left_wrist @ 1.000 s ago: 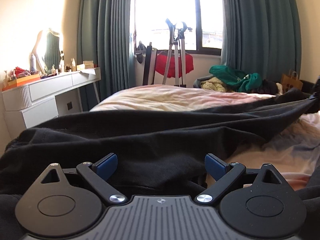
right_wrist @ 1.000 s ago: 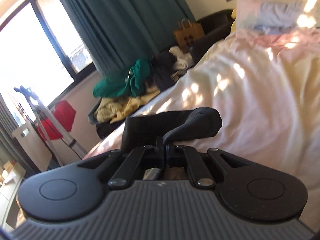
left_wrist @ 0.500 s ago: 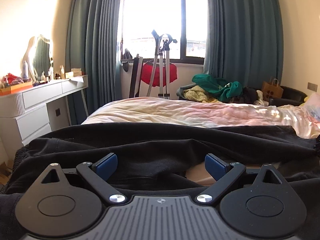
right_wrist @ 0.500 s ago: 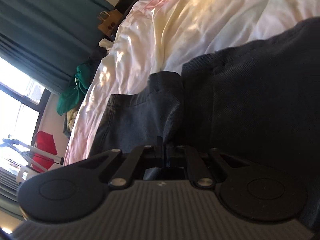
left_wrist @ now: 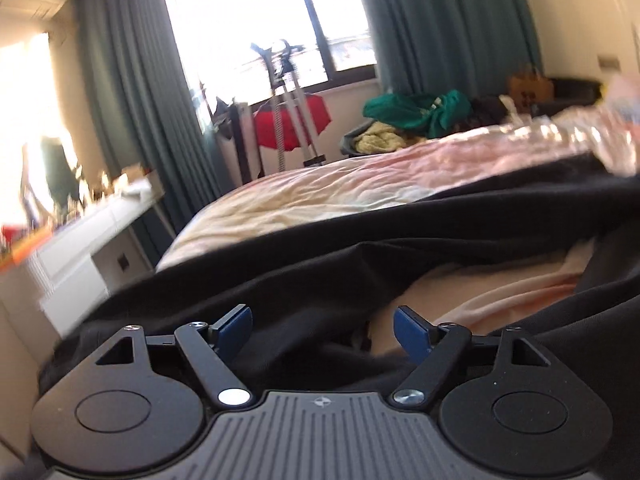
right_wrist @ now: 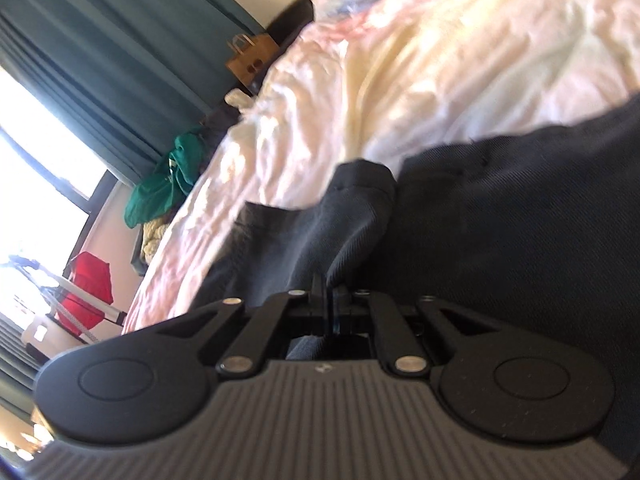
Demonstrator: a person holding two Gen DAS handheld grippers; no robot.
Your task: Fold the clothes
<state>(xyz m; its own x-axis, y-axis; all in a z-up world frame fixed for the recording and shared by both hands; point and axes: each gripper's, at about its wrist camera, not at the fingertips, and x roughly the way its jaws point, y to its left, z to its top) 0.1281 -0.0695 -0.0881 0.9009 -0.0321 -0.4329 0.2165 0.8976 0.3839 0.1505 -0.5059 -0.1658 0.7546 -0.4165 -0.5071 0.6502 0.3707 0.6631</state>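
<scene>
- The bed (left_wrist: 320, 196) carries the black garment (left_wrist: 400, 248), spread along its near edge.
- Step in hand, I judge: laying out one end before folding.
- The right gripper (right_wrist: 330, 300) is clamped tight on a fold of the cloth.
- The left gripper (left_wrist: 322, 330) is closing, its blue pads (left_wrist: 236, 322) not yet pressing; next it needs an edge between them.

Two tongs: left tongs (left_wrist: 322, 329) with two blue pads, jaws closing over black cloth; right tongs (right_wrist: 330, 305) pinched on the same cloth. One black garment (left_wrist: 400, 248), one bed (left_wrist: 340, 192), one window (left_wrist: 260, 16), two teal curtains (left_wrist: 132, 120), one tripod (left_wrist: 292, 96). One red cloth (left_wrist: 294, 122), one green cloth (left_wrist: 416, 110), one yellow cloth (left_wrist: 380, 142), one brown bag (left_wrist: 530, 86), one white counter (left_wrist: 84, 240).
</scene>
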